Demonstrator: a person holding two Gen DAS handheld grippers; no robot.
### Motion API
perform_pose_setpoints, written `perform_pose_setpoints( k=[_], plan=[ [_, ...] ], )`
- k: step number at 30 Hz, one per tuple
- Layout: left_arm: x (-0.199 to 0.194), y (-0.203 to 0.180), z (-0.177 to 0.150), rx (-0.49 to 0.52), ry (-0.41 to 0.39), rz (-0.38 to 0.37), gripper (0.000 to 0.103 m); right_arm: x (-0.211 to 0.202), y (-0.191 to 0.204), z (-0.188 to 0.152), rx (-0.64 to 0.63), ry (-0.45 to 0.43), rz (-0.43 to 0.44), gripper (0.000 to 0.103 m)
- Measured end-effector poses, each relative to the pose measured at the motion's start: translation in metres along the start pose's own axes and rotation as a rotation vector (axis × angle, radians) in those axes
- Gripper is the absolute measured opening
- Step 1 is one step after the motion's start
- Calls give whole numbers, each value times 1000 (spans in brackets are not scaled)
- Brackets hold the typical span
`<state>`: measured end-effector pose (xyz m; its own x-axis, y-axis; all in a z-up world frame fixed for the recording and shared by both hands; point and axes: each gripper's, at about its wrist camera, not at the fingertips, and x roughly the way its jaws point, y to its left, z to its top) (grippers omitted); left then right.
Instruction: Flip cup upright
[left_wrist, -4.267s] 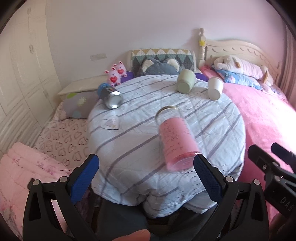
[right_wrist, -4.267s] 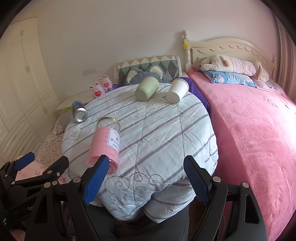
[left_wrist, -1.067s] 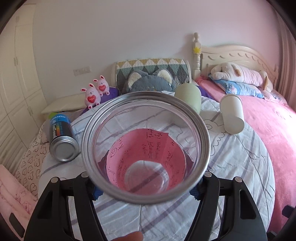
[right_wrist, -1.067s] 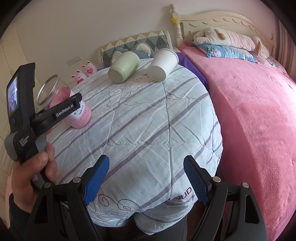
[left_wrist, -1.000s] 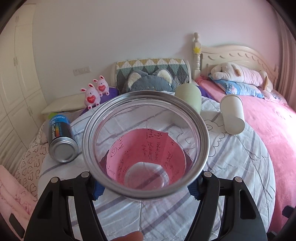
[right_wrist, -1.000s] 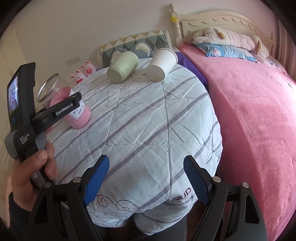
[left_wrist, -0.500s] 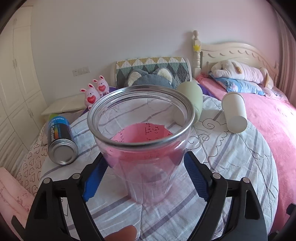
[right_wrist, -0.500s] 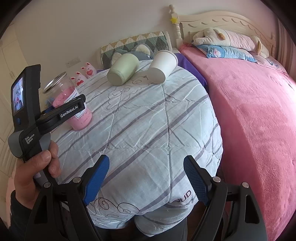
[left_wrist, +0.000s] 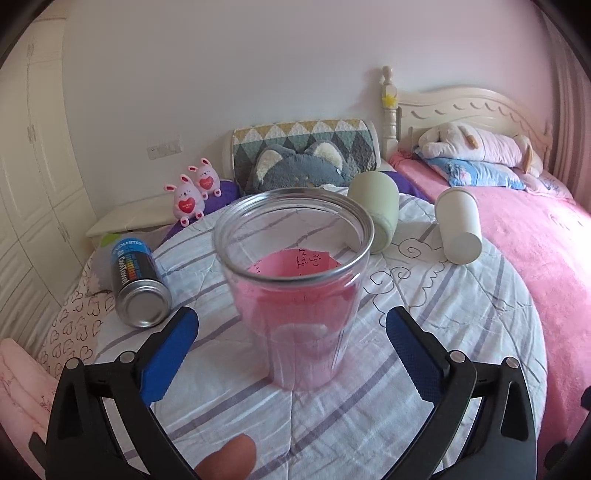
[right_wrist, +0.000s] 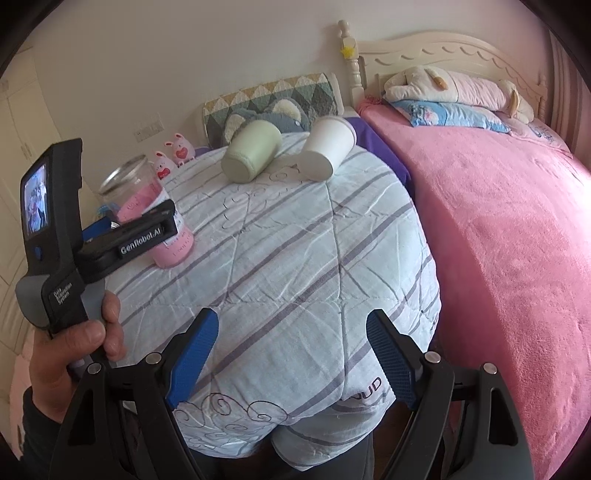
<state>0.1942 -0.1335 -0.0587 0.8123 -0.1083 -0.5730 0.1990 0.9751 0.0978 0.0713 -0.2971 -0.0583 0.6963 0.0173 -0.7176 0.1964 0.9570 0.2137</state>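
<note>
A clear cup with a pink paper liner (left_wrist: 299, 291) stands upright on the striped round table (left_wrist: 461, 332); it also shows in the right wrist view (right_wrist: 155, 214). My left gripper (left_wrist: 291, 332) is open, its blue pads apart on either side of the cup's lower half and not touching it. A green cup (left_wrist: 375, 210) and a white paper cup (left_wrist: 460, 229) lie on their sides at the far side; both also show in the right wrist view, green (right_wrist: 251, 155) and white (right_wrist: 328, 147). My right gripper (right_wrist: 291, 354) is open and empty over the table's near edge.
A spray can (left_wrist: 136, 284) lies on its side at the table's left. A pink bed (right_wrist: 509, 229) runs along the right. Cushions and small plush rabbits (left_wrist: 192, 192) sit behind the table. My left hand and its gripper body (right_wrist: 62, 236) fill the right wrist view's left.
My left gripper tilted the cup from lying to standing, set it on the table, then opened and drew back a little. The right gripper stayed nearly still.
</note>
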Motion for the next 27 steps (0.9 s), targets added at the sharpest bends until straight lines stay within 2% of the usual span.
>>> perform_pose_setpoints(
  k=[5, 14, 20, 27],
  plan=[
    [-27, 10, -3, -10, 1, -2, 103, -28, 10, 2, -9, -83, -6, 84],
    [-109, 46, -20, -30, 9, 38, 103, -87, 50, -1, -88, -241, -29, 84],
    [-162, 65, -30, -40, 0, 61, 103, -114, 72, -12, -136, -302, -22, 84],
    [-221, 75, -48, -47, -16, 134, 103, -135, 90, -32, -175, -347, -29, 84]
  ],
)
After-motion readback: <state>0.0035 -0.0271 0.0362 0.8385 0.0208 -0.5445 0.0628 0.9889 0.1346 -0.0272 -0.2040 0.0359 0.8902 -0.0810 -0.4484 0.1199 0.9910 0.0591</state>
